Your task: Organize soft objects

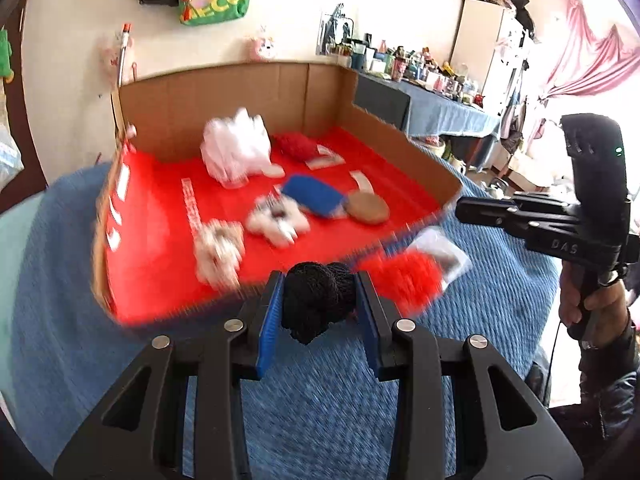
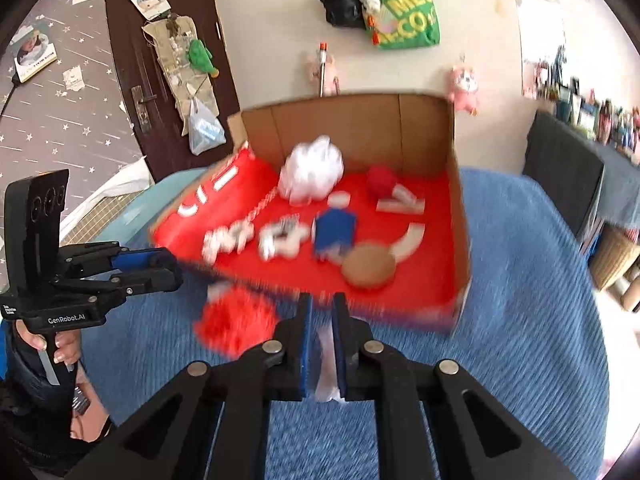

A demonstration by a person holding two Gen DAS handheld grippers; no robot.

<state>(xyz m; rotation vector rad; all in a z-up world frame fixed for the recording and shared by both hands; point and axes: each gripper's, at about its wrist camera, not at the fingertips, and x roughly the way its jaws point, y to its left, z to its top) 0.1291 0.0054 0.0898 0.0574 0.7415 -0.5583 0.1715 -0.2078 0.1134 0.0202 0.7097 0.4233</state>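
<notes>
Black mesh ball (image 1: pixel 316 300) sits clamped in the left gripper (image 1: pixel 320 304); the right gripper (image 2: pixel 322 340) pinches clear plastic (image 2: pixel 326 364) of a red pouf's (image 2: pixel 236 322) wrapper. Ahead, the cardboard box (image 1: pixel 248 92) holds a white pouf (image 1: pixel 236 148), blue sponge (image 1: pixel 314 196) and brown pad (image 1: pixel 368 208).

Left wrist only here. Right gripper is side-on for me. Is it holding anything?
Observer: Yes. The right gripper is shut on a thin strip of clear plastic.
Operator: Is that strip tied to the red pom?
Observer: No link shows. The red pom lies blurred on the blanket, left of the right fingers and apart from the strip.
Operator: Left gripper has the mesh ball. Is the right over the box?
Observer: No. Its tips stand short of the near edge of the box, over blanket.
</notes>
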